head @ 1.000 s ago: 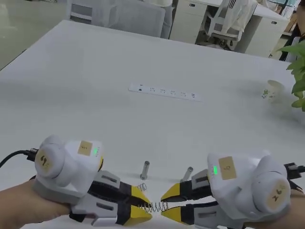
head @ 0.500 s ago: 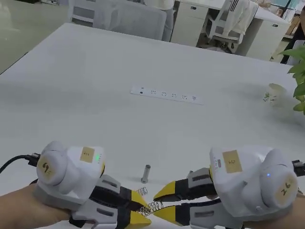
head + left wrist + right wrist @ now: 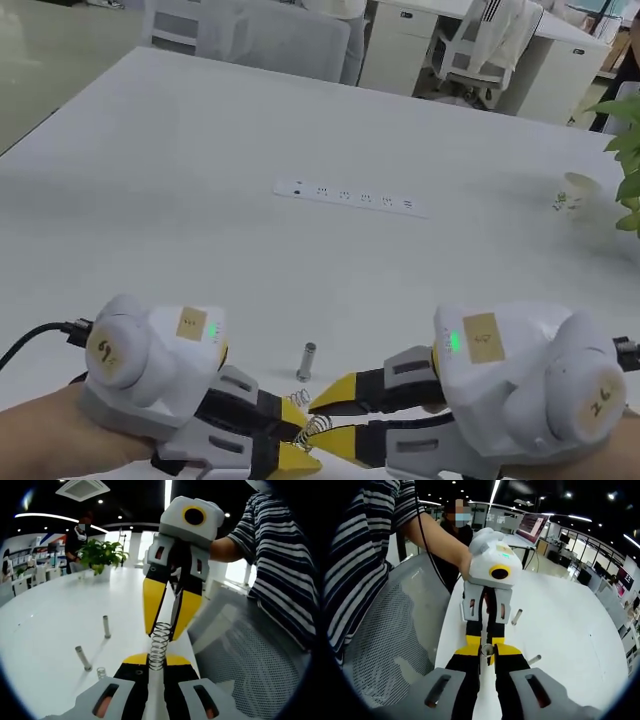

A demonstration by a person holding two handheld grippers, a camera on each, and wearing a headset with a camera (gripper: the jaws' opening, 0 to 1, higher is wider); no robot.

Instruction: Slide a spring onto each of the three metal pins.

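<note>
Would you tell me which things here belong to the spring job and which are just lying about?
Job: spring in the left gripper, loose spring, near pin, far pin.
Lying about: power strip, cup, plant.

**White shells, yellow tips**

The left claw (image 3: 298, 437) and the right claw (image 3: 325, 422) both have white housings, black arms and yellow tips, and each shows a green light. The spring (image 3: 159, 645) is silver. The pins (image 3: 106, 626) are dull grey. The tabletop (image 3: 250, 130) and the power strip (image 3: 350, 198) are white. The person's sleeve (image 3: 270, 535) is striped navy and white. The plant (image 3: 100, 555) is green.
</note>
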